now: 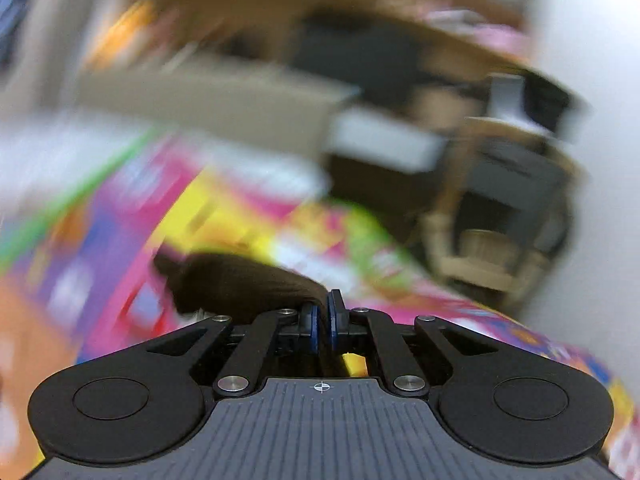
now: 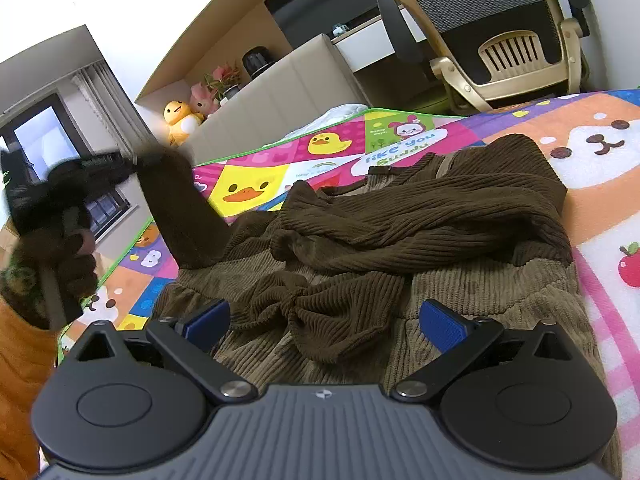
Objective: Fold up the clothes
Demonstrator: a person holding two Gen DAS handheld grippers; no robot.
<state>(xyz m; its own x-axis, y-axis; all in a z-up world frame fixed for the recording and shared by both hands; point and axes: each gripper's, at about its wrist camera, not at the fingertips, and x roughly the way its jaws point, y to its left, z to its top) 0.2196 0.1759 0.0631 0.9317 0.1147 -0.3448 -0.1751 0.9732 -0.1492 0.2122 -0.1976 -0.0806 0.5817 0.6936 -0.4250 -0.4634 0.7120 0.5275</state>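
A brown ribbed garment (image 2: pixel 420 216) lies crumpled on a colourful cartoon play mat (image 2: pixel 600 184). My right gripper (image 2: pixel 324 320) hangs open just over its near edge, blue pads (image 2: pixel 440 326) on either side of a bunched fold, not pressing it. At the left of the right wrist view a gloved hand holds my left gripper (image 2: pixel 134 160), which lifts one dark sleeve (image 2: pixel 180 208) off the mat. In the blurred left wrist view my left gripper (image 1: pixel 322 316) is shut on that sleeve's dark cloth (image 1: pixel 236 280), which trails off to the left.
A beige upholstered bench (image 2: pixel 288 96) borders the mat's far side, with plush toys (image 2: pixel 182 118) at its end. An office chair (image 2: pixel 500 32) and a desk (image 2: pixel 360 44) stand beyond. A window (image 2: pixel 40 136) is at far left. An orange sleeve (image 2: pixel 20 380) fills the lower left.
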